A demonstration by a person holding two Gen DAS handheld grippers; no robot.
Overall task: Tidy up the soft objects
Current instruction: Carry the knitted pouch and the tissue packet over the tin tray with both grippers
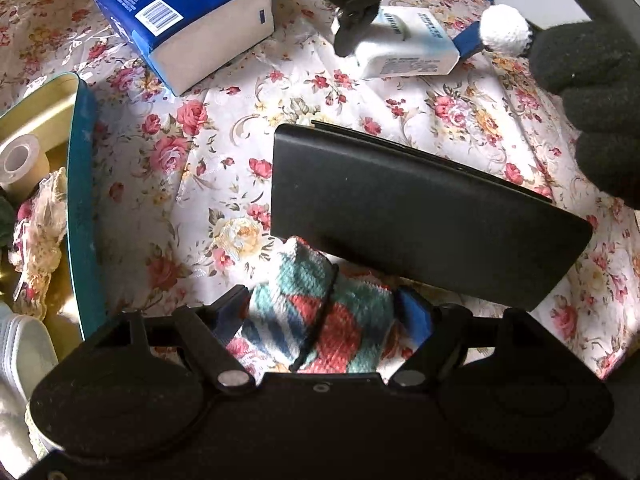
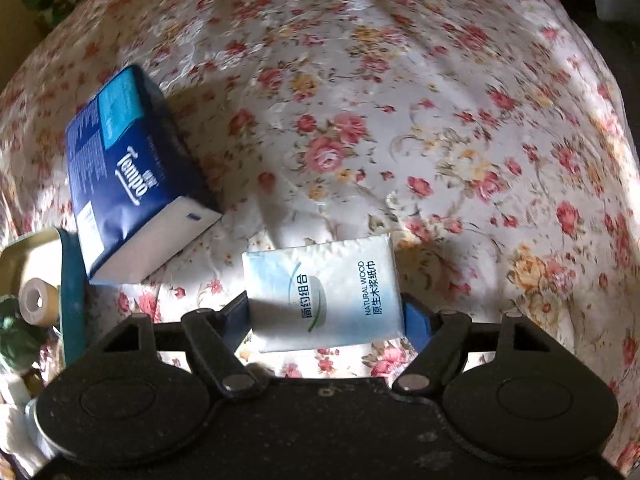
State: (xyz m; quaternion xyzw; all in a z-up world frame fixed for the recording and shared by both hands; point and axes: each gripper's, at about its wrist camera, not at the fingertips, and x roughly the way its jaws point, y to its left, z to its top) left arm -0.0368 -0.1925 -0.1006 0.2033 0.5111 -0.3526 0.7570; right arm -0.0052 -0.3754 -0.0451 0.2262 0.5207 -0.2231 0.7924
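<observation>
A floral cloth (image 2: 400, 120) covers the bench. A tissue pack (image 2: 324, 300) is clamped by the right gripper (image 2: 326, 316). A knitted roll (image 1: 320, 312) is gripped between the left gripper's (image 1: 324, 312) fingers.

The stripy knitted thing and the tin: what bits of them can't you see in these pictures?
- Knitted cloth, left wrist view: its far end lies under the black case; its near end is behind the left gripper.
- Tin, left wrist view: cut off by the left edge, so most of its contents are out of sight.
- Tin, right wrist view: only a sliver shows at the edge.
</observation>
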